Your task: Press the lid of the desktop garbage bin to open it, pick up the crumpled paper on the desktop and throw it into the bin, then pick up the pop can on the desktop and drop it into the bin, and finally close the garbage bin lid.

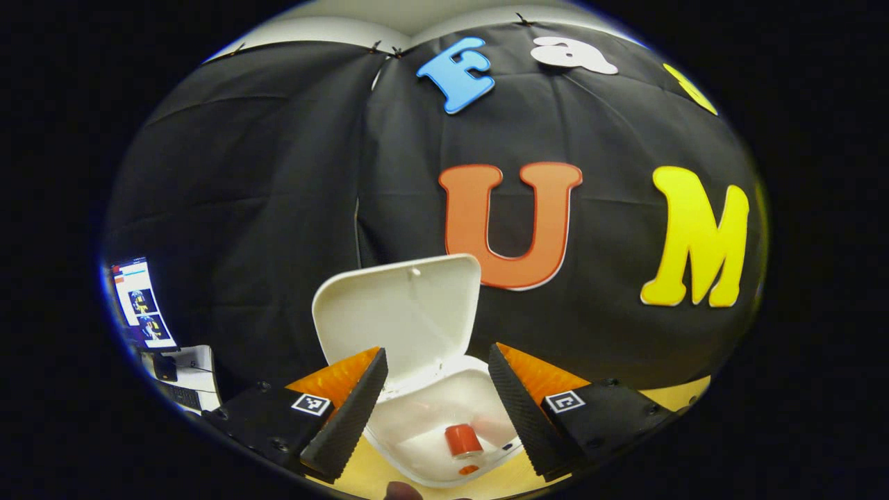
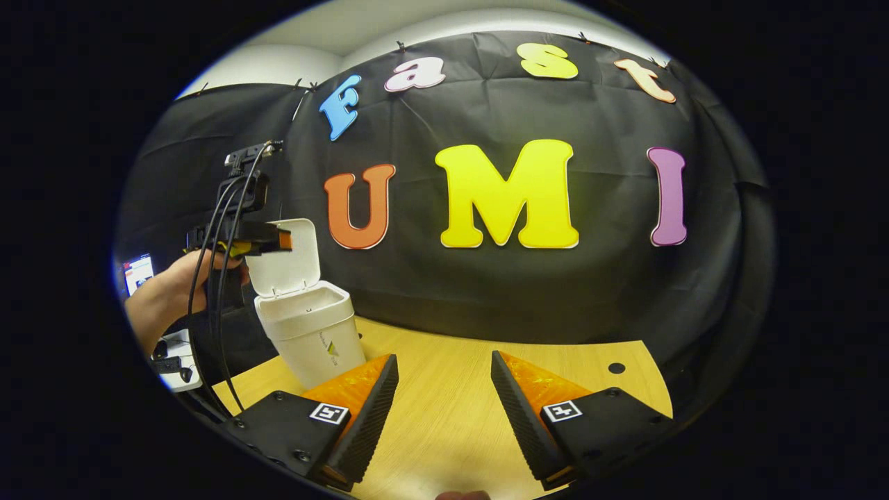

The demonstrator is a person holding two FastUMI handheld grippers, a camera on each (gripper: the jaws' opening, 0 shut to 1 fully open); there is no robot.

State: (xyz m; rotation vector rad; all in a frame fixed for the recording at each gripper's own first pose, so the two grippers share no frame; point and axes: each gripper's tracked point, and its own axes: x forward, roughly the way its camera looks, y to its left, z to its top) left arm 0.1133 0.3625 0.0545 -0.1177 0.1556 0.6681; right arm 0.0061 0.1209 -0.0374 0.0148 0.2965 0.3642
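The white desktop bin (image 1: 444, 423) stands open, its lid (image 1: 399, 312) tipped up and back. Down inside lies the orange-red pop can (image 1: 463, 441). My left gripper (image 1: 437, 406) hovers open right above the bin's mouth, nothing between its fingers. In the right gripper view the same bin (image 2: 309, 333) stands at the table's left end with its lid (image 2: 285, 257) raised; the left gripper (image 2: 267, 239), held by a hand (image 2: 167, 295), hangs just above and left of the lid. My right gripper (image 2: 441, 410) is open over bare wood, to the right of the bin.
A light wooden table (image 2: 458, 389) runs to the black cloth wall behind. A small hole (image 2: 616, 368) sits in the table's far right part. A lit screen (image 1: 142, 305) and desk clutter lie off to the left beyond the table. Cables (image 2: 219, 278) trail from the left gripper.
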